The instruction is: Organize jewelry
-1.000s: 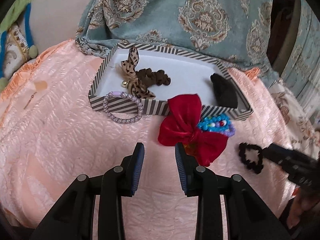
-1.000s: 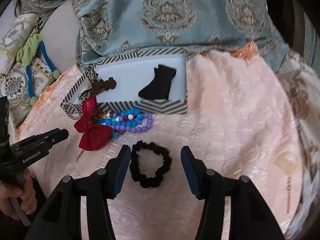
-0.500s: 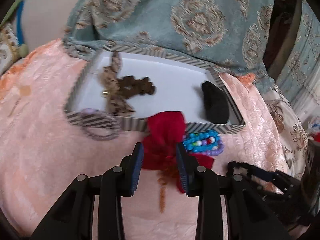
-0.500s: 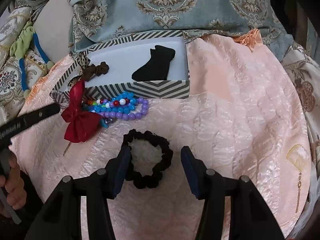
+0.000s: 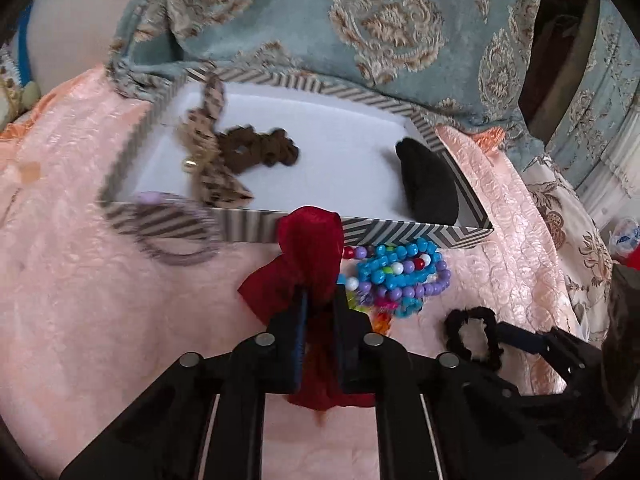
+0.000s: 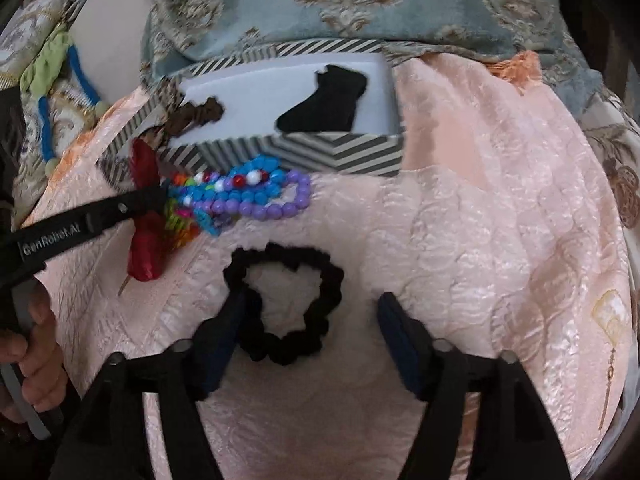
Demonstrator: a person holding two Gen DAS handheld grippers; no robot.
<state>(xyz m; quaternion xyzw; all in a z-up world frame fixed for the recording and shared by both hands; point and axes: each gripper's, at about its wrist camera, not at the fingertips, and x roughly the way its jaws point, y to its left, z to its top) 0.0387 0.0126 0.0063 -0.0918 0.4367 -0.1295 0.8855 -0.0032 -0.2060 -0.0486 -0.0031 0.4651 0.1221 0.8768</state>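
L gripper (image 5: pixel 320 300) lower centre, jaws pinched on red bow (image 5: pixel 308 248). Bead bracelets (image 5: pixel 400 276) just right of bow, touching it. Striped box (image 5: pixel 400 236) mid-frame w/ leopard bow (image 5: pixel 208 152), brown scrunchie (image 5: pixel 260 150), black item (image 5: pixel 428 184) inside. Black scrunchie (image 5: pixel 476 338) lower right on pink cloth (image 5: pixel 100 300), R gripper's tip at it.
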